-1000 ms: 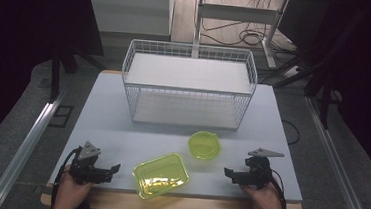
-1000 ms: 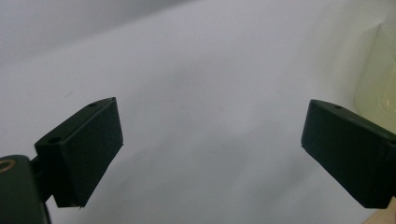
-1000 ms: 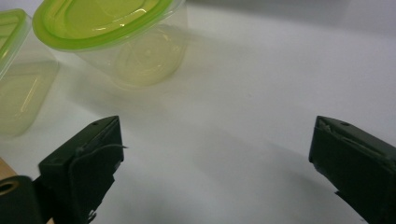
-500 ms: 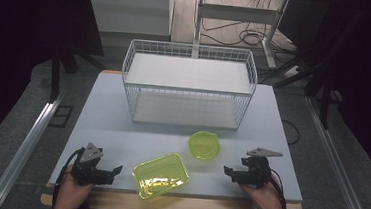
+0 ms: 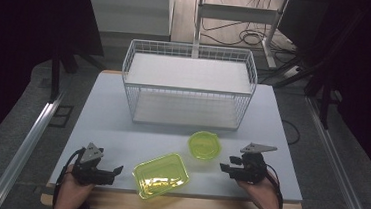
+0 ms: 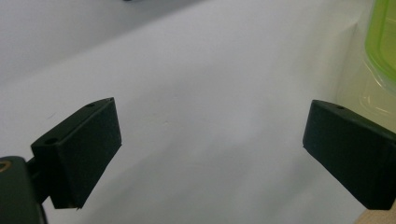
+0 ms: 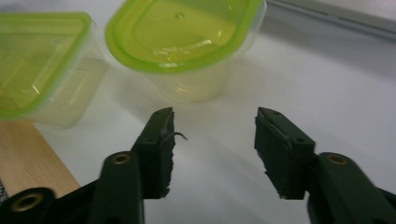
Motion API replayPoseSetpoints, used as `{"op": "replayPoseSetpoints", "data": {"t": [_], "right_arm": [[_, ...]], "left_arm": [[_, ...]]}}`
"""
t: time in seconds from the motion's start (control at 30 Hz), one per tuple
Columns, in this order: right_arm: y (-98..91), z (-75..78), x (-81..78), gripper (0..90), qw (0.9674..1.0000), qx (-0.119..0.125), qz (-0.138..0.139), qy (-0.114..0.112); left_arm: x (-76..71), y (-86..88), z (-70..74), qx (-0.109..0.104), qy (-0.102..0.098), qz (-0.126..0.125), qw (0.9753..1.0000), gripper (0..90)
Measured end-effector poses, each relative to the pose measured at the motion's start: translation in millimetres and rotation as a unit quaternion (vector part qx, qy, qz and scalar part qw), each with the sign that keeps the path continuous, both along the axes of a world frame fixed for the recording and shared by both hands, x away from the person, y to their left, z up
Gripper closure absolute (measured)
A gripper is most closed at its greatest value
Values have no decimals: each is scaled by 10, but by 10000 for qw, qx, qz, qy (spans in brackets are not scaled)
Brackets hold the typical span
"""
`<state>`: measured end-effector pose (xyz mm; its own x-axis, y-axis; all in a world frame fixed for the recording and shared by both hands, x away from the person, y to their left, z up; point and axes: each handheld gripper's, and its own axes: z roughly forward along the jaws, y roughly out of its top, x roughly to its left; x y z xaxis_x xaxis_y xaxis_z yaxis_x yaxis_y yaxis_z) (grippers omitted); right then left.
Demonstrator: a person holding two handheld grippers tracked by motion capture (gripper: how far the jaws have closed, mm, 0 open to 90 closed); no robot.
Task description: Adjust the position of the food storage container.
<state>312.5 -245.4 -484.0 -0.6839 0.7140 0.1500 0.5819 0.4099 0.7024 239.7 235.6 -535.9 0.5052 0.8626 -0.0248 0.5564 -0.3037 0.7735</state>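
Observation:
A rectangular clear container with a green lid (image 5: 161,175) lies at the table's front middle, and a small round one with a green lid (image 5: 204,145) stands behind it to the right. My left gripper (image 5: 117,170) rests at the front left, open wide, nothing between its jaws; the rectangular container's edge (image 6: 380,51) shows beside its right jaw. My right gripper (image 5: 224,168) sits at the front right, pointing left at the containers. Its jaws have just been closing and stand half apart with only bare table between them (image 7: 212,135). The round container (image 7: 184,39) stands just ahead of them.
A white wire basket (image 5: 189,84) with a shelf stands at the back middle of the grey table (image 5: 111,124). The table's wooden front edge (image 5: 165,203) runs below the containers. Dark floor, rails and cables surround the table.
The right gripper's jaws look narrower than before. Both hands and both containers stay where they were.

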Motion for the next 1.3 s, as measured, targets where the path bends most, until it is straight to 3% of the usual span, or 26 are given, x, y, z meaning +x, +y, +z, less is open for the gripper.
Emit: {"op": "replayPoseSetpoints", "data": {"t": [0.2, 0.37, 0.57, 0.9, 1.3], "right_arm": [[61, 119, 33, 614, 9999, 0, 143, -1], [143, 229, 100, 773, 9995, -1, 314, -92], [298, 305, 187, 888, 9986, -27, 465, -244], [665, 321, 310, 891, 9965, -20, 793, -258], [1138, 218, 427, 891, 9922, -87, 1228, -205]], "left_arm": [[4, 10, 0, -55, -18, 39, 10000, 41], [5, 6, 0, -59, -5, 40, 10000, 41], [9, 1, -5, -57, 6, 25, 10000, 41], [9, -4, -6, -25, 24, 16, 10000, 42], [9, -8, -11, -1, 48, 17, 10000, 43]]}}
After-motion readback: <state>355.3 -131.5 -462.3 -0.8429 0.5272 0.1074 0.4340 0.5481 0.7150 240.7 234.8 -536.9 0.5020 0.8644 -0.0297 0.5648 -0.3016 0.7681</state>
